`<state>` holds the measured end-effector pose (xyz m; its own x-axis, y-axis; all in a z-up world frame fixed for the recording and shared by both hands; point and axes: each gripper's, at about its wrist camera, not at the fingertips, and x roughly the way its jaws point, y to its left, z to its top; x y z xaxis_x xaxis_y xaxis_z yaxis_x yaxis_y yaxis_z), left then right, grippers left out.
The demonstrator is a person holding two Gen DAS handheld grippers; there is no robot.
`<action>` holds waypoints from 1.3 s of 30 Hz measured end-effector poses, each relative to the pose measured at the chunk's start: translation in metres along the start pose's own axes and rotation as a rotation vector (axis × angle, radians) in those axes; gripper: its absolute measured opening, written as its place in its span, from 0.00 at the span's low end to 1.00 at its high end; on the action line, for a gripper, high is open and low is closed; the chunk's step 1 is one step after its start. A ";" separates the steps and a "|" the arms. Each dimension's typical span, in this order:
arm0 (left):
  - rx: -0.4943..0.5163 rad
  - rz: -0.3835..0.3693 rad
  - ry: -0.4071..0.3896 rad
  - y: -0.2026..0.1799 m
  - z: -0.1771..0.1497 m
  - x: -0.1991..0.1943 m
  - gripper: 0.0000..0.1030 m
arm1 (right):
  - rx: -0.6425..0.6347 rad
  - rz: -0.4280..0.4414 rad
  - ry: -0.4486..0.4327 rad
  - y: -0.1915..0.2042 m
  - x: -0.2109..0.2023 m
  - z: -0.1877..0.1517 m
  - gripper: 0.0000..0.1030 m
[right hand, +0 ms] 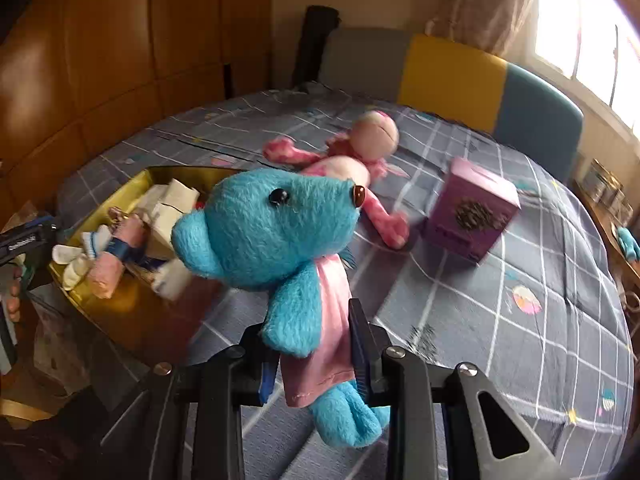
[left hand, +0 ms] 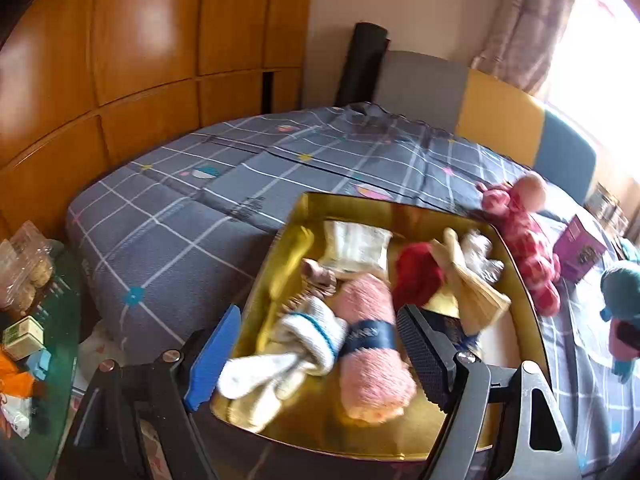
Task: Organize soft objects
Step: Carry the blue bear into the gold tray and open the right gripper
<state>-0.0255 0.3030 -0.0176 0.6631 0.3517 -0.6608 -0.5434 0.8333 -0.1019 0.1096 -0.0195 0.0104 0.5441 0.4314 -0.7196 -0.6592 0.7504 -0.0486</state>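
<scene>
Blue plush toy (right hand: 276, 224): we see it clamped in the right gripper (right hand: 316, 344).
Left gripper (left hand: 316, 356): jaws released over our gold tray (left hand: 524, 280).
Pink doll (right hand: 360, 152): at one o'clock.

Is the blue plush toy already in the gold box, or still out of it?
Out. The right gripper holds the blue plush toy above the bedspread, beside the gold box.

Right claw (right hand: 316, 344) clamped on blue plush toy (right hand: 276, 232), gripping its pink-clad body; toy raised above the bed (right hand: 500, 320). Gold box (right hand: 132, 312) at left holds rolled socks and cloths. Pink plush doll (right hand: 360, 156) lies on the checked cover beyond. Purple carton (right hand: 472, 212) stands upright near the doll, apart from it.
</scene>
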 end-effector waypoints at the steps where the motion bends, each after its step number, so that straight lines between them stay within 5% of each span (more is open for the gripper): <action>1: -0.011 0.009 -0.005 0.005 0.002 0.000 0.79 | -0.024 0.028 -0.018 0.012 -0.002 0.008 0.29; 7: -0.060 0.036 -0.017 0.024 0.010 -0.002 0.79 | -0.176 0.218 -0.063 0.095 0.013 0.046 0.29; 14: -0.064 0.037 -0.018 0.028 0.011 -0.002 0.79 | -0.418 0.279 0.111 0.173 0.083 0.034 0.29; 24: -0.068 0.040 0.016 0.029 0.006 0.009 0.79 | -0.377 0.377 0.233 0.166 0.107 0.017 0.42; 32: -0.065 0.042 0.012 0.029 0.006 0.009 0.79 | -0.284 0.435 0.183 0.157 0.084 0.016 0.43; 39: -0.050 0.033 0.004 0.022 0.007 0.005 0.79 | -0.276 0.392 0.162 0.169 0.092 0.014 0.36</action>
<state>-0.0310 0.3262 -0.0182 0.6426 0.3771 -0.6670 -0.5900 0.7989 -0.1167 0.0554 0.1541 -0.0544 0.1551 0.5541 -0.8179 -0.9222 0.3781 0.0813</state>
